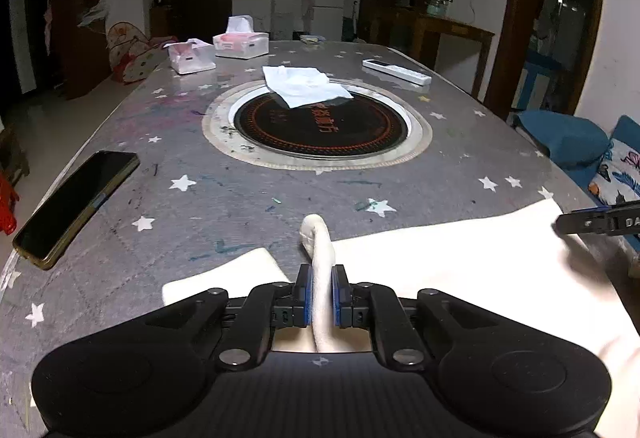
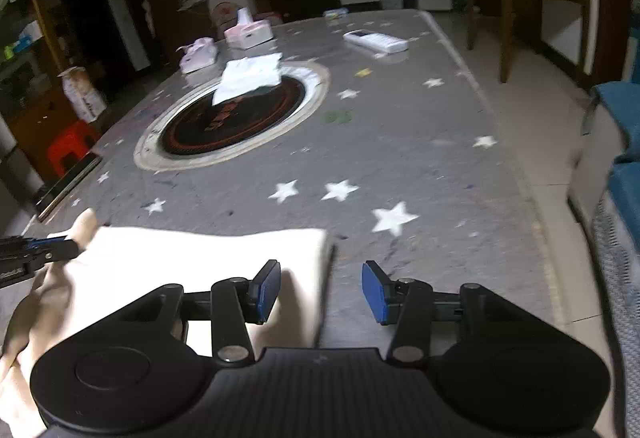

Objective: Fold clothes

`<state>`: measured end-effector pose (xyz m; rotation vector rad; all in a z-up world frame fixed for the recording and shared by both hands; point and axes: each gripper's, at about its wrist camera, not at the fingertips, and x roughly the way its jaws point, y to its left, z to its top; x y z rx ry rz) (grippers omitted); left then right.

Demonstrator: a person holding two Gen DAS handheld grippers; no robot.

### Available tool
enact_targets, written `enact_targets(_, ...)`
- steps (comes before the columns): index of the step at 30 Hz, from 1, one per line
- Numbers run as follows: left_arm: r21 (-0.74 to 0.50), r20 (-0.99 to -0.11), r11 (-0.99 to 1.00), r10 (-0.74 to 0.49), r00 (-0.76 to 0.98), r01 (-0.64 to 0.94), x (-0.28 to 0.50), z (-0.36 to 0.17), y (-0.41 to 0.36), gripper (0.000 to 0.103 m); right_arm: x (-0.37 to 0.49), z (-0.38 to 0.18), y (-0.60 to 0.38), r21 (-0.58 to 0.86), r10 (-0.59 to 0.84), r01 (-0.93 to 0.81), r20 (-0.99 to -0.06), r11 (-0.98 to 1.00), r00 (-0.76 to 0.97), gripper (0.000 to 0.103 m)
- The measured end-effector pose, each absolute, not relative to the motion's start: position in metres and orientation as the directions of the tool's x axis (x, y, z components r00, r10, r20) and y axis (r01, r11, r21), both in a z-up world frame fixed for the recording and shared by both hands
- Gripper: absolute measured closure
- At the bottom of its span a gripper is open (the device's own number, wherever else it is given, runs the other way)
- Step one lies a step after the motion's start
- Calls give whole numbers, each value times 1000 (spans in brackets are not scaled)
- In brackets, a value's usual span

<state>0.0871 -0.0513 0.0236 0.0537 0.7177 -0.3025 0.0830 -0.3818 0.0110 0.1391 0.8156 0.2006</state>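
A cream-white garment (image 1: 460,270) lies on the near part of the grey star-patterned table (image 1: 248,198). My left gripper (image 1: 321,278) is shut on a pinched ridge of this garment, and a fold of cloth sticks out past the fingertips. The right gripper's finger (image 1: 596,224) shows at the right edge by the garment's far corner. In the right wrist view the garment (image 2: 200,262) lies under my right gripper (image 2: 320,290), which is open and empty above the garment's right edge. The left gripper's finger (image 2: 40,250) shows at the left, on the cloth.
A folded white garment (image 1: 304,86) lies on the round black hotplate (image 1: 320,126) at mid-table. A black phone (image 1: 76,202) lies at the left edge. Two tissue boxes (image 1: 240,42) and a white remote (image 1: 396,72) are at the far end. A blue sofa (image 1: 568,142) stands right.
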Motion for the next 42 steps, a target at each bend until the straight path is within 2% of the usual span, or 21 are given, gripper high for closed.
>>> enact_targets(1, -51, -653, 955, -254, 713, 293, 88, 24, -52, 92, 83, 9, -377, 188, 235, -143, -710, 972, 664, 64)
enact_targets(3, -50, -645, 955, -255, 720, 294, 88, 27, -51, 92, 85, 7, -365, 151, 233, -179, -717, 972, 657, 87)
enact_targets(5, -47, -633, 956, -253, 731, 290, 92, 32, -49, 93, 87, 10, -354, 94, 214, -212, -711, 973, 670, 94)
enact_targets(6, -43, -627, 956, -251, 738, 289, 94, 35, -49, 93, 88, 13, -348, 65, 206, -227, -706, 972, 678, 95)
enact_targets(11, -9, -610, 960, -226, 760, 278, 114, 43, -50, 93, 112, 28, -332, -31, 157, -239, -669, 971, 726, 95)
enact_targets(15, 34, -653, 969, -165, 739, 247, 136, 27, -50, 91, 130, 12, -324, -83, 115, -245, -713, 966, 692, 85)
enact_targets(17, 49, -670, 971, -143, 729, 235, 141, 21, -46, 89, 130, 9, -323, -88, 111, -245, -713, 965, 693, 83)
enact_targets(22, 30, -664, 974, -150, 733, 226, 133, 26, -38, 89, 93, 32, -323, -35, 199, -305, -686, 952, 700, 81)
enact_targets(24, 2, -657, 967, -191, 730, 256, 125, 32, -42, 89, 69, 42, -317, -9, 261, -365, -681, 931, 684, 75)
enact_targets(31, -50, -682, 928, -301, 667, 369, 100, 32, -69, 89, -22, 59, -283, 85, 474, -593, -696, 801, 540, 68)
enact_targets(35, -45, -693, 912, -322, 646, 407, 86, 26, -79, 89, -58, 52, -257, 48, 502, -691, -724, 721, 474, 68)
enact_targets(40, -37, -706, 903, -326, 628, 428, 76, 18, -83, 88, -72, 36, -228, -55, 477, -725, -719, 687, 506, 69)
enact_targets(41, -31, -703, 903, -325, 633, 429, 74, 18, -83, 88, -73, 34, -226, -59, 472, -718, -716, 693, 515, 72)
enact_targets(42, -25, -699, 902, -324, 637, 431, 73, 17, -84, 87, -73, 33, -226, -58, 467, -710, -715, 702, 521, 82)
